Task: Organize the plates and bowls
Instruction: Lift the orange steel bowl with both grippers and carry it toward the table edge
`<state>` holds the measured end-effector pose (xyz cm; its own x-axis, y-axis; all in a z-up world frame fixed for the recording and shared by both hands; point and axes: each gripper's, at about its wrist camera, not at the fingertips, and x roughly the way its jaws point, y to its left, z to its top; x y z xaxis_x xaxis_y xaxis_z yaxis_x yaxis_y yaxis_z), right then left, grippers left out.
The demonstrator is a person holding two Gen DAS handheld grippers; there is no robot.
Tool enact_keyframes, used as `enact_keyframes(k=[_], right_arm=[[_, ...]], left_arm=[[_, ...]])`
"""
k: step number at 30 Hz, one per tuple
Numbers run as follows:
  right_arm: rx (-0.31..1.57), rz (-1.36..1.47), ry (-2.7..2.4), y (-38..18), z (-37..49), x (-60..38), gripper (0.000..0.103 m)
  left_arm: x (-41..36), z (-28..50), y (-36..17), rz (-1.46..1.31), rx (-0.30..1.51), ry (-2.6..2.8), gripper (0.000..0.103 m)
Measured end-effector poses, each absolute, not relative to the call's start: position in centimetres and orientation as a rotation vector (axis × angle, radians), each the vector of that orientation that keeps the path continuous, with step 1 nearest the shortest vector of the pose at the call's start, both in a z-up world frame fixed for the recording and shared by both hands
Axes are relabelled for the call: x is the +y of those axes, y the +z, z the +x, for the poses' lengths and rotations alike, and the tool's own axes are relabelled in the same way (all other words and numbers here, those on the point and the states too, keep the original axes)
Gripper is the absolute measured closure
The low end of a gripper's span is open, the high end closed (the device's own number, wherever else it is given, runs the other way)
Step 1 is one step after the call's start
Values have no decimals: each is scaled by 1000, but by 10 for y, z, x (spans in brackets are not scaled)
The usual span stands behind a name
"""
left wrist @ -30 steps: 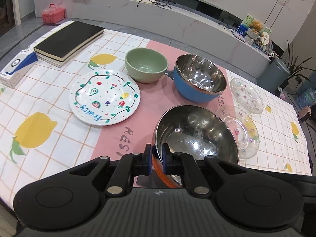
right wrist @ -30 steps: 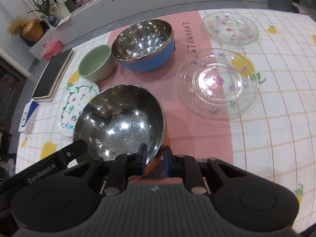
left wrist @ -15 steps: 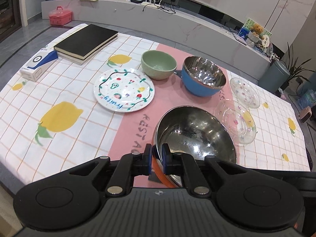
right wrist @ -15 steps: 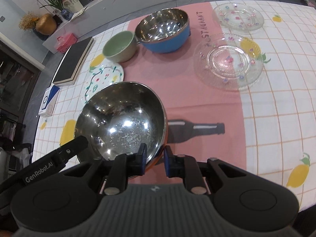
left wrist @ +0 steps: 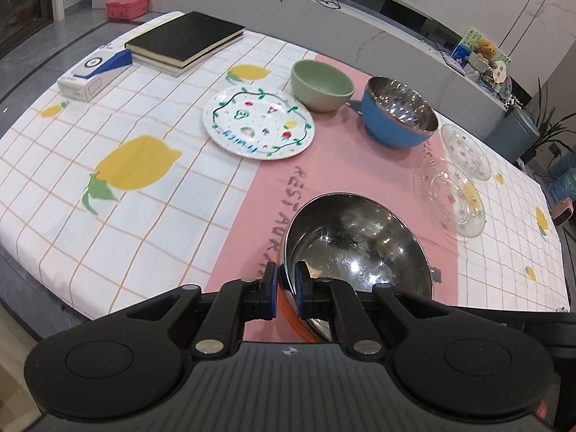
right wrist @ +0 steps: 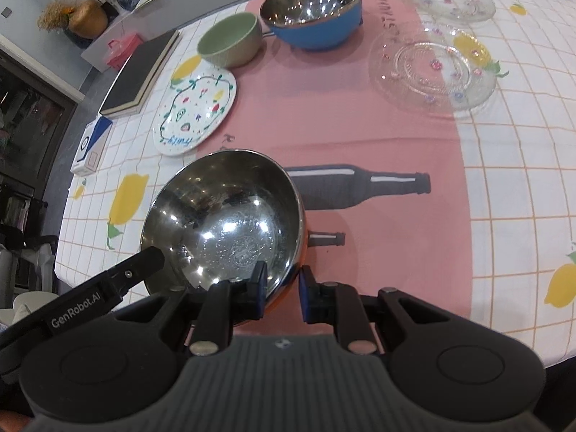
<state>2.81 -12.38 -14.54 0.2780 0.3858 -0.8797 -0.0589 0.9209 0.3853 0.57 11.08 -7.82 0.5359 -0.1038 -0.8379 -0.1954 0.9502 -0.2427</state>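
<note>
L gripper (right wrist: 144,270) arm, R-wrist view only.

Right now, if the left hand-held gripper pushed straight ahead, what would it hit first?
Nothing new: the left hand-held gripper already pinches the rim of the orange steel bowl. Past it probably lies bare pink tablecloth, though depth is unclear.

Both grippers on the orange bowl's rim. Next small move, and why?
Probably carry the orange bowl toward the blue bowl to nest it. The left gripper and right gripper each clamp its rim, it hangs over the cloth, and the blue bowl stands empty, similar in shape.
</note>
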Motion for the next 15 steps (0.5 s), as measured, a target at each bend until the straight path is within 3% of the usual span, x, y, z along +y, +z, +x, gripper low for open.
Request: enact_keyframes(k=[15], right_arm=[[1299,281,340,-158,35,-107,87]], left_arm=[[127,6,-88,-333,1021,85,94]])
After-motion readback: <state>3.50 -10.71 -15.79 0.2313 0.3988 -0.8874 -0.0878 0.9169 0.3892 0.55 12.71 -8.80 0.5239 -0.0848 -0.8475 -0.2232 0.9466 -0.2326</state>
